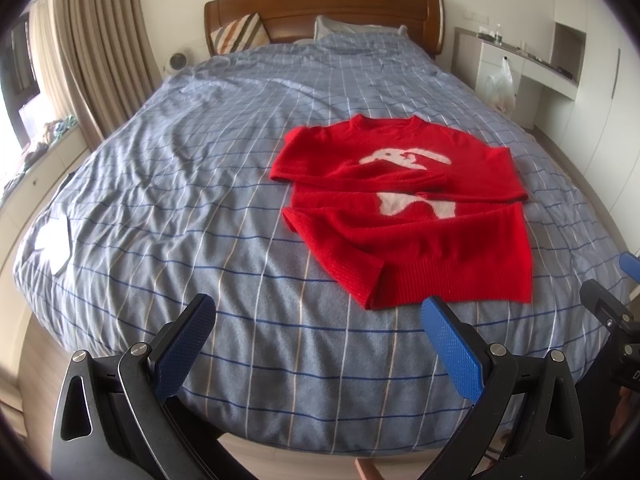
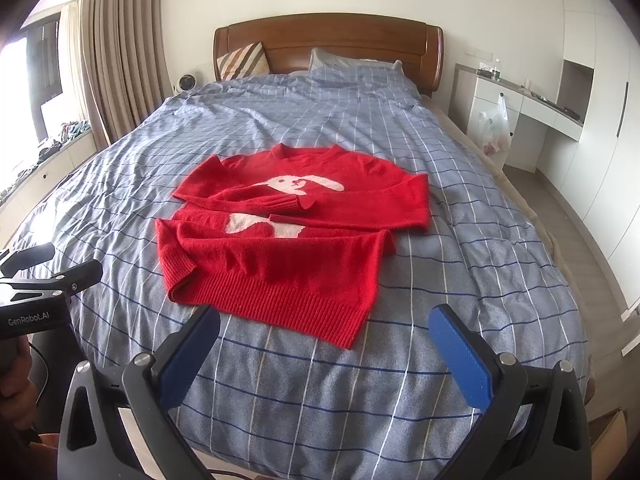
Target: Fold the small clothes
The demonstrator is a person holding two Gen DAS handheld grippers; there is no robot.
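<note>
**Red sweater part-folded on a bed, both grippers empty**

A wide bed covered by a blue-grey checked quilt [image 1: 200, 184] fills the room, with a curved brown wooden headboard [image 1: 324, 12] at its far end. On the near half of the quilt lies a small red knitted sweater with a white rabbit motif [image 2: 288, 252], neck towards the headboard, ribbed hem nearest. Both sleeves are already folded across the chest, partly hiding the rabbit. The body itself appears unfolded, so the lengthwise fold likely remains. The left gripper [image 1: 320, 344] hangs near the hem's left corner, blue pads spread wide, holding nothing. The right gripper [image 2: 324, 356] hangs near the hem, equally wide and empty.
</note>
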